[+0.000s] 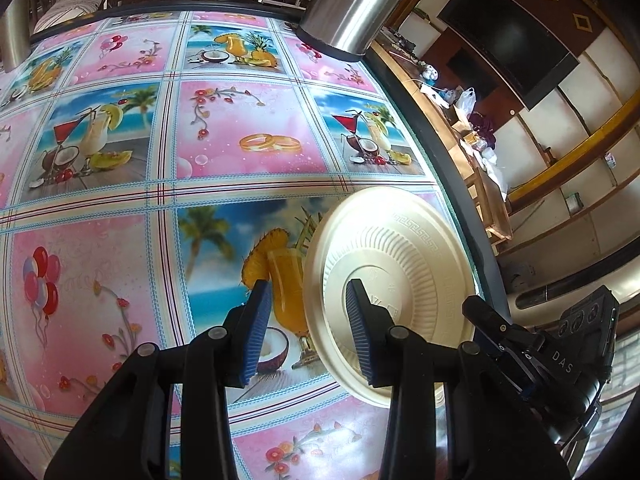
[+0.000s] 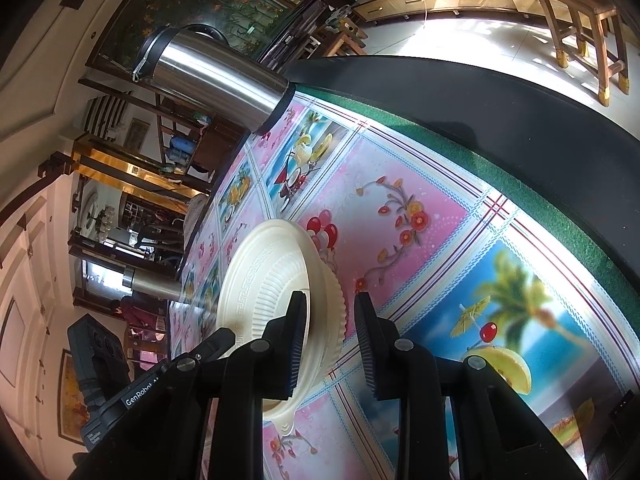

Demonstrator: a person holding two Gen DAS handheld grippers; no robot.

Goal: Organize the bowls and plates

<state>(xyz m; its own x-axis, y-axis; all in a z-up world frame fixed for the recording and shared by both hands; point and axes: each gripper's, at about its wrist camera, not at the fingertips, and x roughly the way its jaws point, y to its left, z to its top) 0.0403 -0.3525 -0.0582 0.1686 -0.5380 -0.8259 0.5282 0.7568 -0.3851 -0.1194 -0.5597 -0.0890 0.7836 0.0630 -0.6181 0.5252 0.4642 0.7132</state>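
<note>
A cream plastic plate (image 1: pixel 400 264) lies upside down on top of a cream ribbed bowl (image 2: pixel 330 308) near the table's edge, on the patterned tablecloth (image 1: pixel 120 264). My left gripper (image 1: pixel 306 328) is open just above the cloth, its right finger over the plate's base and its left finger beside the plate's rim. My right gripper (image 2: pixel 326 344) is open and empty, its left finger over the plate (image 2: pixel 260 280) and its right finger beside the bowl. The right gripper's body shows in the left wrist view (image 1: pixel 532 356).
A steel thermos (image 1: pixel 352 4) stands at the table's far edge, also in the right wrist view (image 2: pixel 212 76). A second steel cylinder (image 2: pixel 154 284) stands further along. The dark table rim (image 2: pixel 480 120) runs close to the stack. Wooden furniture fills the room beyond.
</note>
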